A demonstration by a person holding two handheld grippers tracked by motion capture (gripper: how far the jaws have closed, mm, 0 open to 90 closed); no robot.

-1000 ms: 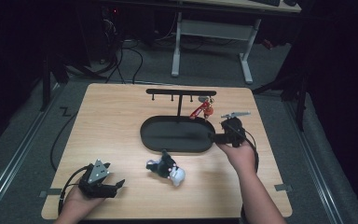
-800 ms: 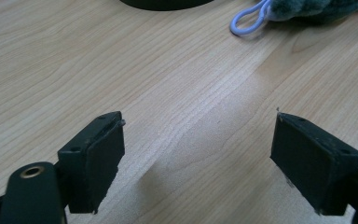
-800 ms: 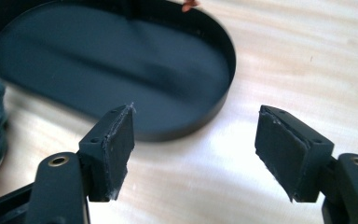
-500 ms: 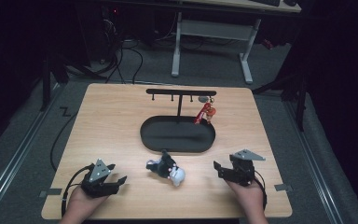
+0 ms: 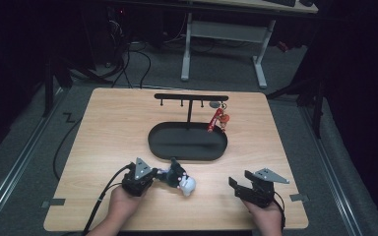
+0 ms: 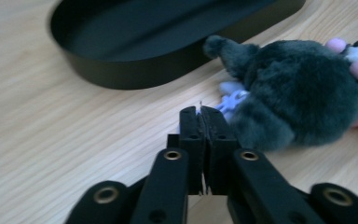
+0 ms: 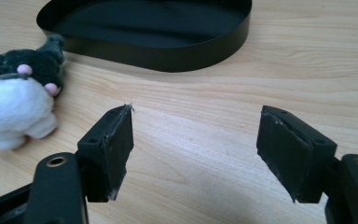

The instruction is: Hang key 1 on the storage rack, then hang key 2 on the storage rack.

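- The surface (image 5: 108, 128) is pale wood; near its middle sits a black oval tray (image 5: 187, 145), and from the tray rises a thin black rack (image 5: 191, 97) with small pegs.
- One red keychain (image 5: 218, 120) hangs from a peg at the rack's right end, over the tray's right edge.
- The plush (image 5: 179, 177) — dark grey body, white part, pink nubs — lies on the surface just in front of the tray, between the two hands.
- The left claw (image 5: 153, 175) is right at the plush's dark end. In the left gripper view its jaws stand pressed together with a pale blue loop (image 6: 230, 100) at their tips; it looks pinched there, though the blur leaves that unsure.
- The right claw (image 5: 238, 187) rests well to the plush's right, jaws wide apart over bare wood, holding nothing.
- Handling: the plush should be light and soft and will squash under the pads, so a body grip would be mushy. The loop is the better hold — thin, limp, easy to slip from, and the toy will dangle and swing from it.
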